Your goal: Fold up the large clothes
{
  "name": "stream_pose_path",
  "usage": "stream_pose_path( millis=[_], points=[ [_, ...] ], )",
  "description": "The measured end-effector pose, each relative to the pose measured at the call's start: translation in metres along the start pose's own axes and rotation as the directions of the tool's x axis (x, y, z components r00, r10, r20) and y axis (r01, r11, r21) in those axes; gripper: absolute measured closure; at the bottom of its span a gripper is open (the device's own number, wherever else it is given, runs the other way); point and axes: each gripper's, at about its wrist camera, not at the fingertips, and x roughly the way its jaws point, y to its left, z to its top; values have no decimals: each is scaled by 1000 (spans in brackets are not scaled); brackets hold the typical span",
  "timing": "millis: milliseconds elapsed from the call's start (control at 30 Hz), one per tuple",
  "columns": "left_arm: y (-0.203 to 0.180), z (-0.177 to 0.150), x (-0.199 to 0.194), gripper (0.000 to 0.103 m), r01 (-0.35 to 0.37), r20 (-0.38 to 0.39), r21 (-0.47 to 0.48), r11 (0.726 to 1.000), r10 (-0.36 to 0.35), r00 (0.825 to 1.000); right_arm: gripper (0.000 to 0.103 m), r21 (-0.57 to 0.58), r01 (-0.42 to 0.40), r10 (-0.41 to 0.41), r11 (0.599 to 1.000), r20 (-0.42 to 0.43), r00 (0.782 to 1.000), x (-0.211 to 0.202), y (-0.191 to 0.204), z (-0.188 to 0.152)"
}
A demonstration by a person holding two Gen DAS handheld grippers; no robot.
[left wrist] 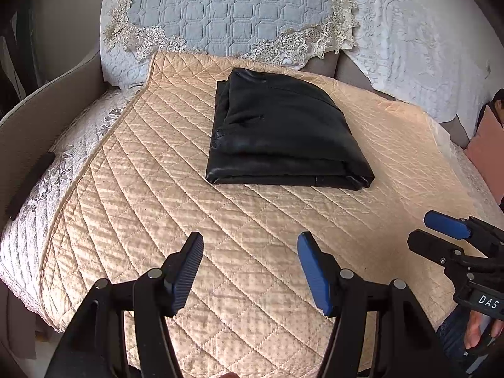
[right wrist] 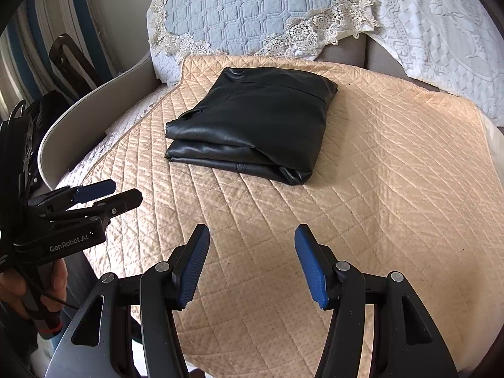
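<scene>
A black leather-like garment (left wrist: pixel 283 132) lies folded into a thick rectangle on a beige quilted cover (left wrist: pixel 157 220); the right wrist view shows the same bundle (right wrist: pixel 255 119) further up the cover (right wrist: pixel 378 189). My left gripper (left wrist: pixel 250 252) hovers over the near part of the cover, well short of the garment, its blue pads apart with nothing between them. My right gripper (right wrist: pixel 252 245) is likewise open and empty, short of the bundle. Each gripper shows in the other's view, the right one (left wrist: pixel 431 231) at the right edge and the left one (right wrist: pixel 121 190) at the left.
A pale blue quilted cushion with lace trim (left wrist: pixel 226 9) leans behind the cover, with a white embossed cover (left wrist: pixel 409 47) to its right. A curved grey armrest (right wrist: pixel 88 107) runs along the left. A pink cushion (left wrist: pixel 485 148) sits at the far right. A hand (right wrist: pixel 28 286) grips the left handle.
</scene>
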Motion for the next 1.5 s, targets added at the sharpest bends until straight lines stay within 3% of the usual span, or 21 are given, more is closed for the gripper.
stream_pose_path(
  millis=[1500],
  points=[
    [-12, -7, -2, 39, -73, -7, 4, 997, 73, 997, 46, -22, -5, 5, 1000, 5, 1000, -5, 5, -2]
  ],
)
